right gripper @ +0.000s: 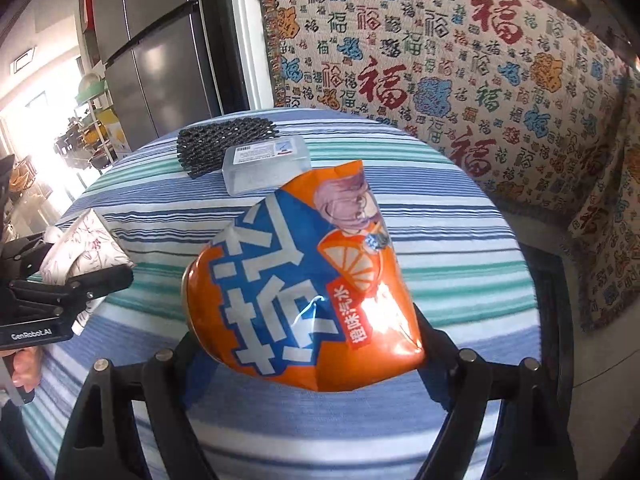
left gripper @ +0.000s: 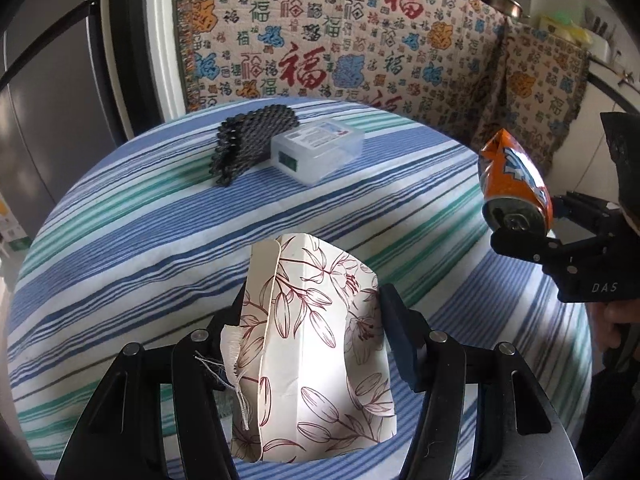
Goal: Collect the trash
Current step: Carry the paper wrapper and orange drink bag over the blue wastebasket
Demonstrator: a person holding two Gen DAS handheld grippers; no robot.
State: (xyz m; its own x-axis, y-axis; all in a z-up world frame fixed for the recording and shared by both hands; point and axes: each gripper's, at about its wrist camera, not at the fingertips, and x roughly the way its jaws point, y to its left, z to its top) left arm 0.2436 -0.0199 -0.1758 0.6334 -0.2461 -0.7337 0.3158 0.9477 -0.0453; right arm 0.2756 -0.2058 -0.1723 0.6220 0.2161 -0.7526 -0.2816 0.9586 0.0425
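Left gripper [left gripper: 312, 320] angled down clamping paper cup [left gripper: 316, 344], right gripper [right gripper: 304, 344] likewise gripping crushed can [right gripper: 304, 280]

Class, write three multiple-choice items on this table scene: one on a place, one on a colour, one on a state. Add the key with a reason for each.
1. Where does the clear plastic box lie?
A. against the black mesh piece
B. inside a bin
C. on the floor

2. What is the main colour of the crushed can?
A. green
B. orange
C. black

3. What is the state of the floral carton?
A. lying alone on the striped tablecloth
B. gripped in the left tool
C. stacked on the can

Key: A, box touches the mesh; B, orange wrap with blue lettering; B, fingers press its sides. The right tool holds the can.
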